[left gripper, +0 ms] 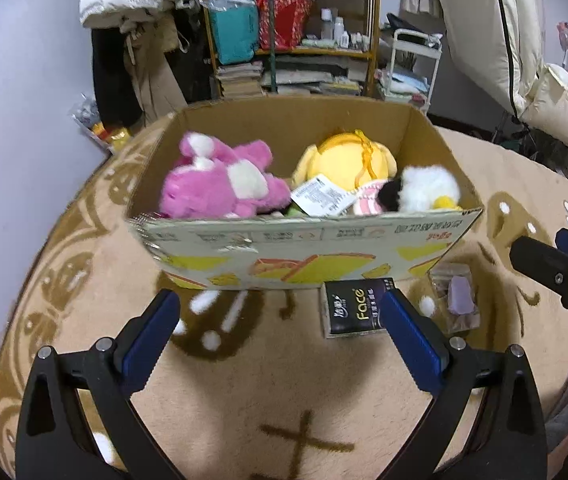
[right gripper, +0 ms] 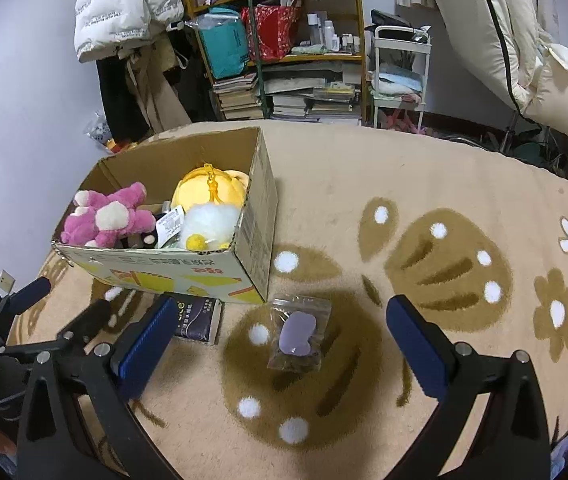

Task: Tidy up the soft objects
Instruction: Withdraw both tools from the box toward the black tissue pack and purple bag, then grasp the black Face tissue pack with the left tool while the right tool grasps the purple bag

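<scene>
Right wrist view takes in a tan blanket (right gripper: 424, 184) with brown paw and flower patterns, spread over what looks like a bed; on its left part stands the open cardboard box (right gripper: 260, 216), already holding a pink plush (right gripper: 108, 220), a yellow plush (right gripper: 212, 192) and a white fluffy toy (right gripper: 208, 226); just in front of the box's near wall lies a dark tissue pack (right gripper: 200, 320), touching or nearly touching the cardboard; to the right of the pack, apart from it, lies a small clear bag (right gripper: 298, 332) with a lilac soft piece inside.

The right gripper (right gripper: 280, 334) has its fingers spread wide with nothing between them; the bag sits almost dead centre between the fingertips, a little ahead, its long axis running near to far, roughly along the line of the fingers; so I judge the right hand the nearer one for it, and the coming move a straight reach forward and down.

In the left wrist view the left gripper (left gripper: 280, 316) is likewise spread and empty, facing the box's near wall; the tissue pack (left gripper: 354, 312) lies by its right finger, while the bag (left gripper: 458, 300) lies further right, outside its span.
</scene>
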A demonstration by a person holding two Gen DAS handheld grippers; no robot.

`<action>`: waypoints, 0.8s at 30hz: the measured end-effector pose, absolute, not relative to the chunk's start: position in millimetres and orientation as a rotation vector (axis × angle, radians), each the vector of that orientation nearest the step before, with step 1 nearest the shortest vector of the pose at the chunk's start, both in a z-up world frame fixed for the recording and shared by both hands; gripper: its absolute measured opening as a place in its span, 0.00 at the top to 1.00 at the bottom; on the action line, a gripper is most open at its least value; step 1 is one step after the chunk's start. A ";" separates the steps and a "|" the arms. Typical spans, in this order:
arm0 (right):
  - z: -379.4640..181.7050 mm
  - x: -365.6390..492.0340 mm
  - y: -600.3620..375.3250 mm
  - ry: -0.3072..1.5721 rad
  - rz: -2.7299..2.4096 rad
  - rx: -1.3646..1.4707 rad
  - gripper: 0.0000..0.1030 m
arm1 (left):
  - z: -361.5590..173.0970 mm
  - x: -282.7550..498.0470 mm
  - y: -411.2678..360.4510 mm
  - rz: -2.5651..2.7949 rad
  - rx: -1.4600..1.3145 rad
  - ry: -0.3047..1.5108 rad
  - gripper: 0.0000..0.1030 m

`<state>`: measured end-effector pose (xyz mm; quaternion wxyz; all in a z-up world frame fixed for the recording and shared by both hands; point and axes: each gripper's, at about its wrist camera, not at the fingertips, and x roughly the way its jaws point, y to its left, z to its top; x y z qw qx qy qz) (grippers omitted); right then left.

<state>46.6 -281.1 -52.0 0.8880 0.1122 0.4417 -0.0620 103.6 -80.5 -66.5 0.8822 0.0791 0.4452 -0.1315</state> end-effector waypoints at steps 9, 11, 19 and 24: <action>-74.8 63.2 -290.2 1.002 -0.104 0.319 0.00 | -88.4 112.8 -97.8 -0.333 0.177 0.964 0.04; -78.1 65.9 -292.8 1.016 -0.107 0.342 0.00 | -93.6 113.3 -101.3 -0.341 0.185 0.973 0.04; -95.4 70.0 -300.4 1.075 -0.139 0.392 0.00 | -107.8 111.1 -115.4 -0.375 0.204 0.984 0.04; -111.6 73.9 -304.3 1.142 -0.146 0.423 0.05 | -116.5 111.8 -121.5 -0.386 0.212 0.995 0.04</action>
